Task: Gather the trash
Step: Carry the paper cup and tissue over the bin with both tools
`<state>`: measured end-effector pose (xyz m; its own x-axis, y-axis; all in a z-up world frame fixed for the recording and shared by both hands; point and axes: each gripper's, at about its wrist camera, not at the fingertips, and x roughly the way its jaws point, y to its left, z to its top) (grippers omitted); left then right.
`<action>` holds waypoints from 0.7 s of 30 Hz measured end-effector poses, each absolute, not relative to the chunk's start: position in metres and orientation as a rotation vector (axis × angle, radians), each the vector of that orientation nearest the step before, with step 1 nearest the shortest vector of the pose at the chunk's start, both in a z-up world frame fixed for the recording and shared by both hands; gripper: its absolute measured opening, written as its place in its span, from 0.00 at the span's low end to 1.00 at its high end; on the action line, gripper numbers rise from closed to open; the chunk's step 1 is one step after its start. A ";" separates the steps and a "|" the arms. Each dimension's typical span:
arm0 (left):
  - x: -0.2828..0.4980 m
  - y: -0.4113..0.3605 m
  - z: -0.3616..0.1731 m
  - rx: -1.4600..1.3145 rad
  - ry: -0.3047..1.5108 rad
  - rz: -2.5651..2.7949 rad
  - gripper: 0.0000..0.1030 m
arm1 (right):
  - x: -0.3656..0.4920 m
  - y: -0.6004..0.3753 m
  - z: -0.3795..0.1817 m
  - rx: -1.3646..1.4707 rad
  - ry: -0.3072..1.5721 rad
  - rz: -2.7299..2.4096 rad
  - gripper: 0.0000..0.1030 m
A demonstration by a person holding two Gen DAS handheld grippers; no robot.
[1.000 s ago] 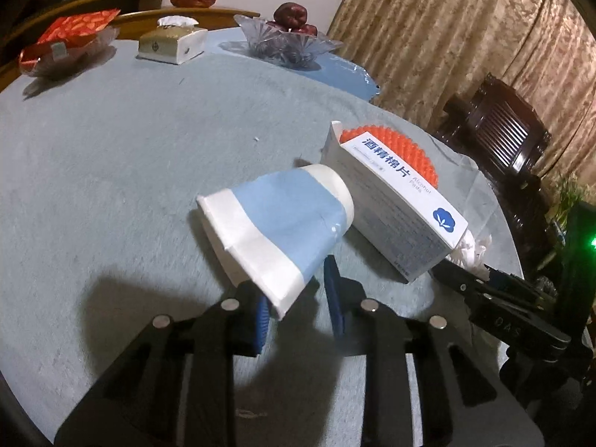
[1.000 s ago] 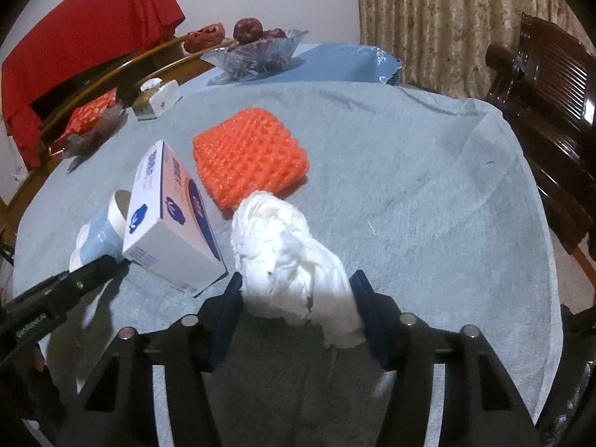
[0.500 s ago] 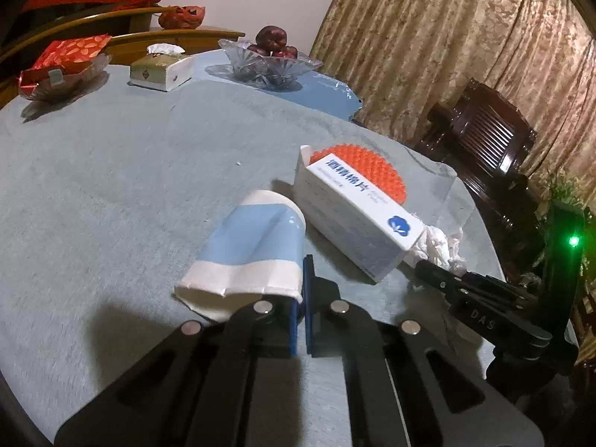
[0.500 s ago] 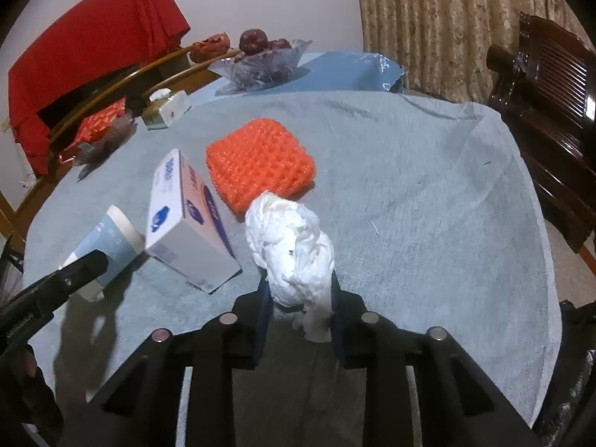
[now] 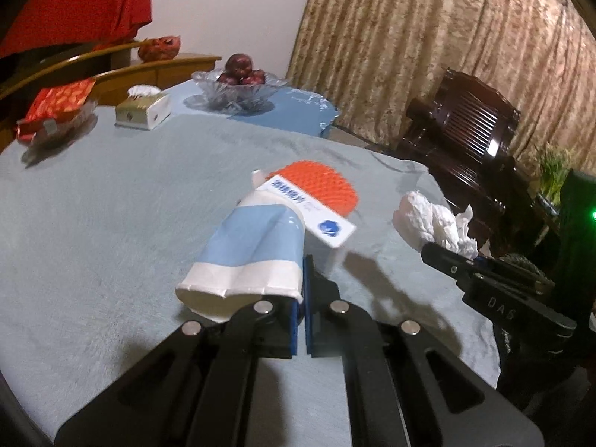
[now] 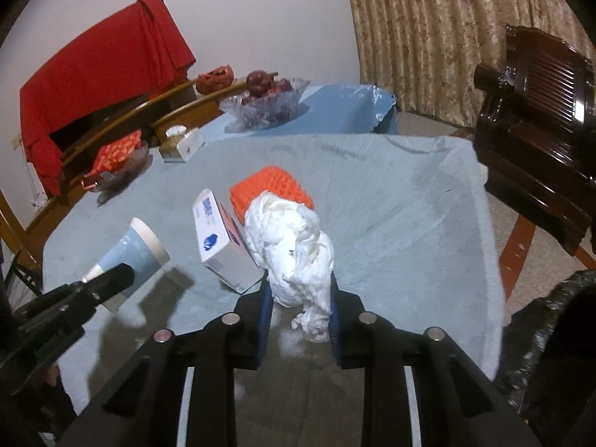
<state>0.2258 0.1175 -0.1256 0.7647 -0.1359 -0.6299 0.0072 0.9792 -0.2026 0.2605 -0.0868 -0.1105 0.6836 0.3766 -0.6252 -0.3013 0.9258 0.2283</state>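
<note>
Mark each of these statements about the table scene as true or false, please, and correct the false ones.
1. The left hand-held gripper pinches the rim of the paper cup. True.
2. The right hand-held gripper is empty. False: it is shut on the crumpled tissue.
3. The white box is standing on the table cloth. True.
4. The orange foam net lies inside the glass fruit bowl. False: it lies on the cloth behind the box.
</note>
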 end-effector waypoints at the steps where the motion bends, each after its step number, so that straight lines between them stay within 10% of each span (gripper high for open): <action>1: 0.223 0.113 -0.122 -0.190 0.692 -0.086 0.02 | 0.257 -0.089 -0.107 0.112 0.717 0.379 0.25; 21: 0.187 0.041 -0.073 -0.132 0.628 -0.210 0.02 | 0.194 -0.164 -0.054 0.170 0.606 0.277 0.25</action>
